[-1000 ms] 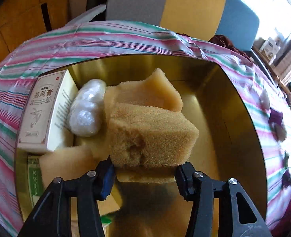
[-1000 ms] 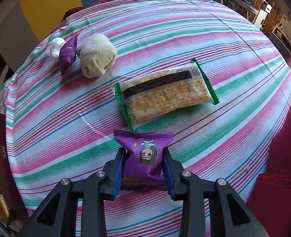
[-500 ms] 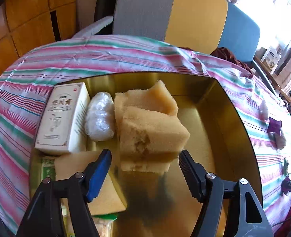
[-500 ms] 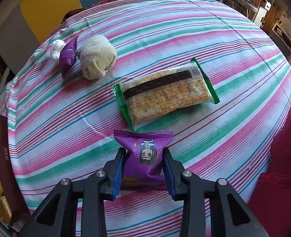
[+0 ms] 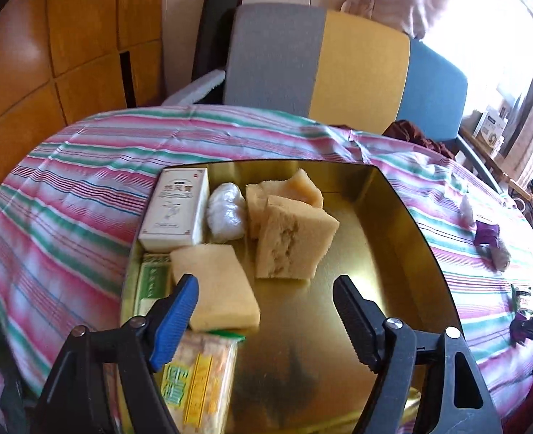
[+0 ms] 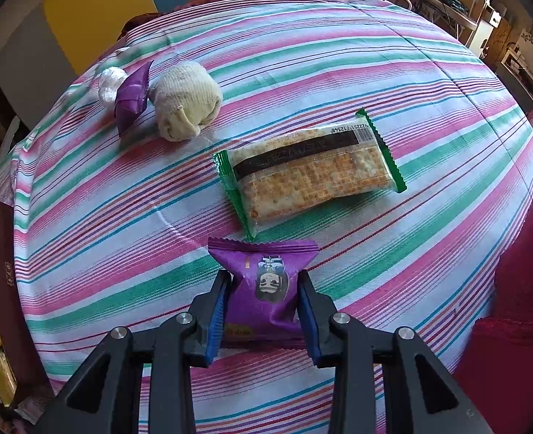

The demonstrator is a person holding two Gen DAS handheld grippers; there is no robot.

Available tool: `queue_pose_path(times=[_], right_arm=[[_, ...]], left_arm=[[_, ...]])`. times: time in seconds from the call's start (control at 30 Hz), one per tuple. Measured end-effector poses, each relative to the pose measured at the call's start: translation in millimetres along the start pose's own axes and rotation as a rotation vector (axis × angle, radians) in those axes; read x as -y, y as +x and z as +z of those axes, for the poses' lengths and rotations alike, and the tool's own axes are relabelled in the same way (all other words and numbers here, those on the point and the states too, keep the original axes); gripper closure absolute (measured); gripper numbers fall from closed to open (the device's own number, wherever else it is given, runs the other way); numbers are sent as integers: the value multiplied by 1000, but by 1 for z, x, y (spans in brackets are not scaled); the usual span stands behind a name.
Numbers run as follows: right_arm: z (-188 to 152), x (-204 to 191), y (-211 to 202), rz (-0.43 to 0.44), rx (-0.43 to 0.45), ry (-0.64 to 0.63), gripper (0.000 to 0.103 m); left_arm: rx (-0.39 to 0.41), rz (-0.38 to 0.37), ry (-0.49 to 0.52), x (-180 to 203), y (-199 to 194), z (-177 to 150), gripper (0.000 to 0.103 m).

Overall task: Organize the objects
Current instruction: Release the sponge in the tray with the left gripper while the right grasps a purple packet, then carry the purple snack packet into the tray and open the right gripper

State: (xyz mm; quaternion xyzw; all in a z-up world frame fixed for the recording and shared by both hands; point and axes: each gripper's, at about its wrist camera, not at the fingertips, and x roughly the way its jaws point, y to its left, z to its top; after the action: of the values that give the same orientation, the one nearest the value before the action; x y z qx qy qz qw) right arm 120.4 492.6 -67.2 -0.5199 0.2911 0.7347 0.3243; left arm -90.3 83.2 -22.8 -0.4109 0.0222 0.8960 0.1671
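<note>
Right gripper (image 6: 263, 305) clamped on purple snack packet (image 6: 264, 282), just above the striped tablecloth (image 6: 339, 72). Light, crinkly, slippery film; probably crushable inside, so best pinched across the padded middle, not the crimped ends. Left gripper (image 5: 264, 303) jaws wide apart, holding nothing, over the gold tray (image 5: 393, 224) with foam sponge block (image 5: 295, 242) leaning inside. Cracker pack (image 6: 311, 177) lying flat nearby on the cloth.

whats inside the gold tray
In the gold tray: a white box, a plastic-wrapped bundle, three sponges, a cracker pack and a green packet, mostly covered by a sponge.
</note>
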Motion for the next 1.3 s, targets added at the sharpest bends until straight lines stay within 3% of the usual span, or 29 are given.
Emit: queue_pose_path(times=[0.2, 0.4, 0.63, 0.93, 1.1, 1.3], right_arm=[[-1, -6, -8, 58, 21, -19, 69], [-9, -17, -28, 130, 109, -75, 69], [-14, -54, -36, 221, 151, -148, 69], [-33, -161, -74, 405, 171, -400, 69], [-53, -231, -78, 496, 124, -551, 69], [-78, -303, -56, 529, 41, -682, 69]], left_arm=[[34, -5, 10, -3, -22, -12, 25], [30, -12, -11, -10, -29, -19, 25], [25, -13, -18, -15, -30, -26, 25], [42, -12, -25, -21, -38, -26, 25], [47, 1, -40, -32, -42, -28, 25], [36, 24, -85, -54, -43, -35, 25]])
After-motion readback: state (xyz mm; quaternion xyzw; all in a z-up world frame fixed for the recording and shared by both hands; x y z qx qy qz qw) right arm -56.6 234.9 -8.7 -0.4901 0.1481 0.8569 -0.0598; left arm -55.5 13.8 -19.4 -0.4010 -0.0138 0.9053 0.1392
